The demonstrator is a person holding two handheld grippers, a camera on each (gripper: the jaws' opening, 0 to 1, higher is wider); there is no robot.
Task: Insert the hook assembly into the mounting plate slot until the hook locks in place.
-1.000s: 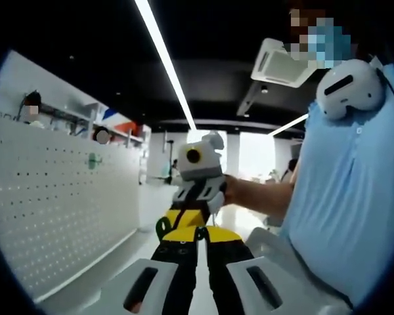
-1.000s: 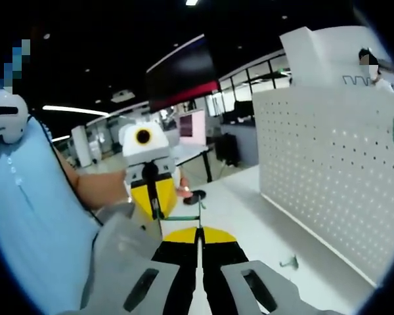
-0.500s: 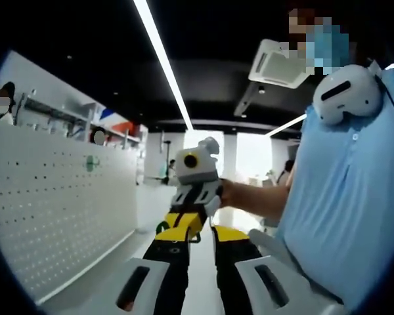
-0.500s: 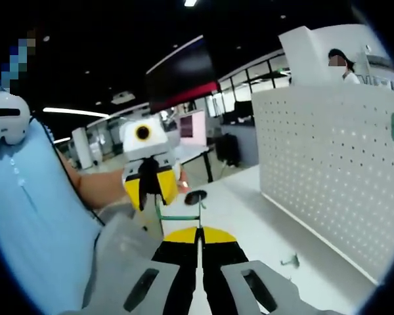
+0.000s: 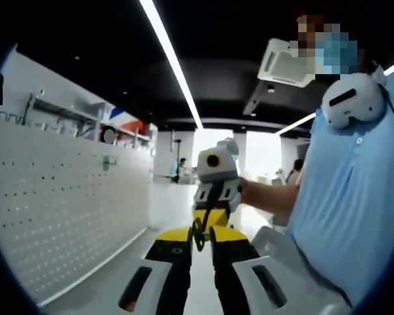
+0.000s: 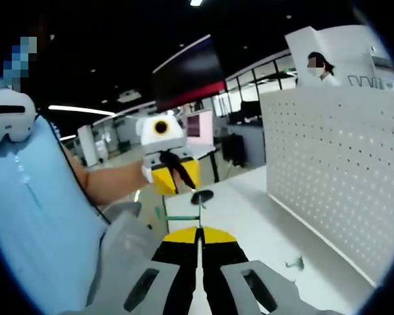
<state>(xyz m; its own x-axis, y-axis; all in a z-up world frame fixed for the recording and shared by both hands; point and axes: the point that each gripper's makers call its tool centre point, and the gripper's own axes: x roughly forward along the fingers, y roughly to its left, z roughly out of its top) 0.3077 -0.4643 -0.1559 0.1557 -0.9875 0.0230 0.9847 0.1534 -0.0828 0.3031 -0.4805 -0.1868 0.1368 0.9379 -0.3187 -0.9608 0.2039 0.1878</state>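
My right gripper (image 6: 198, 230) is shut on the green wire hook assembly (image 6: 182, 217), which juts forward from its tips with a dark round pad (image 6: 201, 195) at the far end. In the left gripper view the same hook (image 5: 198, 233) shows as green loops at the tips of the right gripper (image 5: 208, 220), just in front of my left gripper (image 5: 200, 235), whose jaws stand slightly apart. The left gripper (image 6: 176, 178) hovers rolled just beyond the hook, apart from it. The white perforated mounting plate (image 6: 335, 177) stands upright at the right, and at the left (image 5: 59, 210) in the left gripper view.
A second green hook (image 6: 294, 264) lies on the white table (image 6: 249, 216) near the plate's foot. A small green tag (image 5: 106, 162) sits on the plate. A person in a light blue shirt (image 5: 354, 216) stands close behind both grippers.
The left gripper's jaws have parted and it has drawn back from the hook and rolled. The right gripper stays shut on the hook. Both views shifted a little.
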